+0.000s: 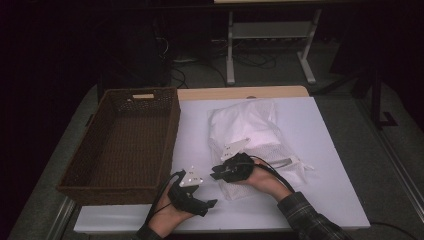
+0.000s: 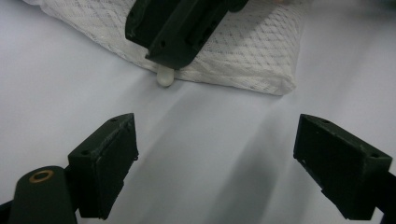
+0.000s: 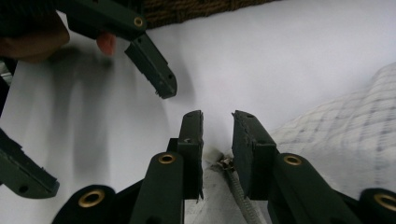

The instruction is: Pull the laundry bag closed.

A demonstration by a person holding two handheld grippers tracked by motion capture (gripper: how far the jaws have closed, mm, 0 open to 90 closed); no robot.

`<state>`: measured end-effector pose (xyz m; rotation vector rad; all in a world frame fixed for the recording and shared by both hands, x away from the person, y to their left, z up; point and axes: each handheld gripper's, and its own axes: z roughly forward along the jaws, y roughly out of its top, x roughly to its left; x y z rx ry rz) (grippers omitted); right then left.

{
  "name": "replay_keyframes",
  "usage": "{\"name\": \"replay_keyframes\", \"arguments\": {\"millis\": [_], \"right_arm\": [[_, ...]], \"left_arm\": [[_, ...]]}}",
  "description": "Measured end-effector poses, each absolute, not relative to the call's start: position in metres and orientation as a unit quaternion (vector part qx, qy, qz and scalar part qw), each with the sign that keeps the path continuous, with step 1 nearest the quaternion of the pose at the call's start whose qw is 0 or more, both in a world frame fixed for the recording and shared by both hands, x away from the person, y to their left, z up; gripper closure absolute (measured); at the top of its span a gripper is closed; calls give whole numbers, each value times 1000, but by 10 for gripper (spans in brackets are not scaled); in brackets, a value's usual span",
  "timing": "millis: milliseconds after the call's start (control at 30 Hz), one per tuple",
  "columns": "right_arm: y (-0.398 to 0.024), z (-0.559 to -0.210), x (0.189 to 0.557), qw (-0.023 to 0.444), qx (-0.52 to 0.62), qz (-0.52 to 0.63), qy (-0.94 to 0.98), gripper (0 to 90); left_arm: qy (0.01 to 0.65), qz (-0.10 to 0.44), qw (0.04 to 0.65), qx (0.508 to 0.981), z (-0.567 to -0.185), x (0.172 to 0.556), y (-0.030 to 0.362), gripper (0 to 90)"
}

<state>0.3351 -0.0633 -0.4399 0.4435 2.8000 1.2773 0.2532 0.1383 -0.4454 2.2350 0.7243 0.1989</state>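
We take the white mesh laundry bag [image 1: 252, 145] as our reference; it lies flat on the white table top [image 1: 330, 165], just beside the brown wicker basket [image 1: 122, 145], which stands to its left in the high view. The right gripper [image 1: 220, 172] sits at the near left corner of the bag, held by a hand in a plaid sleeve [image 1: 310, 217]. In the right gripper view we find its jaws narrowed to a small gap, with the zipper end [image 3: 227, 164] of the bag lying low between them; we cannot tell whether the pads press on it. In the left gripper view we note a small white zipper pull [image 2: 165, 77] poking out at the bag's edge directly below that same gripper. The left gripper [image 1: 212, 204] rests on the table in front of the bag, a little apart from its near corner and close to the basket's front wall. In the left gripper view its jaws stand wide apart over bare table, with nothing between them, pointing toward the bag's edge
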Motion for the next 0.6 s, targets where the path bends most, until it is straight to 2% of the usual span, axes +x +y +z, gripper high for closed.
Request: {"name": "replay_keyframes", "arguments": {"millis": [233, 500, 600], "right_arm": [[-61, -450, 335, 24, 141, 383, 913, 692], [-61, -448, 334, 34, 147, 399, 905, 798], [-64, -444, 335, 36, 151, 408, 900, 802]], "left_arm": [[283, 78, 381, 877, -445, 253, 138, 131], [282, 79, 380, 877, -445, 253, 138, 131], [283, 78, 379, 877, -446, 253, 138, 131]]}}
